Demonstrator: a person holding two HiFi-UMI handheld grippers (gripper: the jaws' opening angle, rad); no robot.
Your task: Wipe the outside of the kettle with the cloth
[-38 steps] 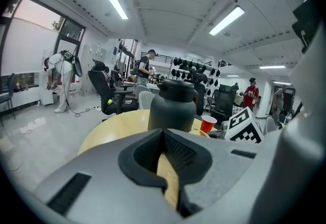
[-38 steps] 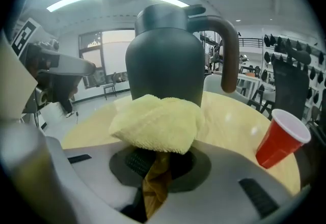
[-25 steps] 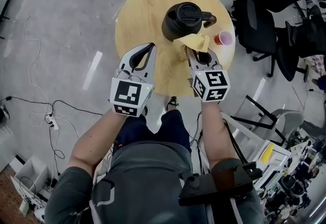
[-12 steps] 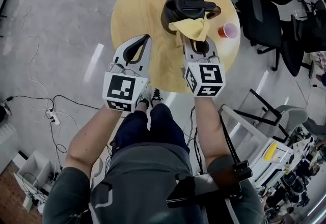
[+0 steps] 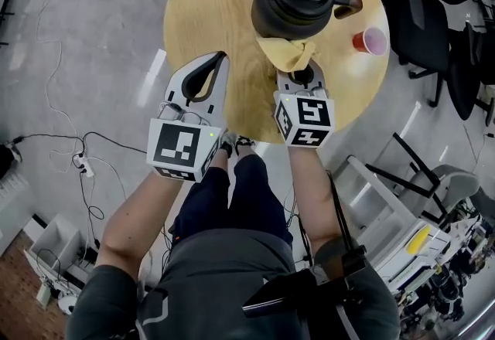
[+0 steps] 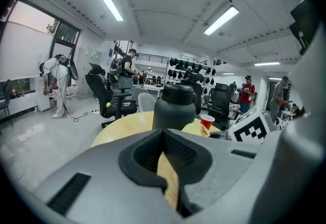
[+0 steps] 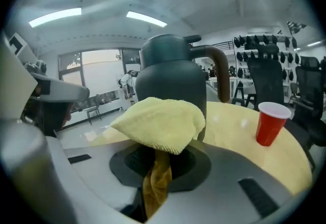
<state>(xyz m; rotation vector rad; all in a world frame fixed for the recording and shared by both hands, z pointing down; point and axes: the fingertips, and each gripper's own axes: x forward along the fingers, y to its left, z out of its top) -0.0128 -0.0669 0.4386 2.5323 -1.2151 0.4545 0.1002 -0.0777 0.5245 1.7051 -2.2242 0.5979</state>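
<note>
A black kettle [image 5: 298,2] with its lid on stands on the round wooden table [image 5: 209,14], handle pointing right. My right gripper [image 5: 303,77] is shut on a yellow cloth [image 5: 290,52], whose bunched end sits against the kettle's near side. In the right gripper view the cloth [image 7: 160,123] bulges over the jaws in front of the kettle [image 7: 170,78]. My left gripper [image 5: 210,72] is shut and empty, over the table's near edge, left of the kettle and apart from it. The left gripper view shows the kettle [image 6: 174,108] straight ahead beyond the left gripper [image 6: 163,134].
A red plastic cup [image 5: 373,41] stands on the table to the right of the kettle, near the handle. Black office chairs [image 5: 433,29] crowd the table's right side. Cables and a power strip [image 5: 81,168] lie on the floor at the left.
Both grippers have sunk lower. The cloth has come down from the kettle's upper edge by the lid to its near side. The left gripper stays shut and empty.
</note>
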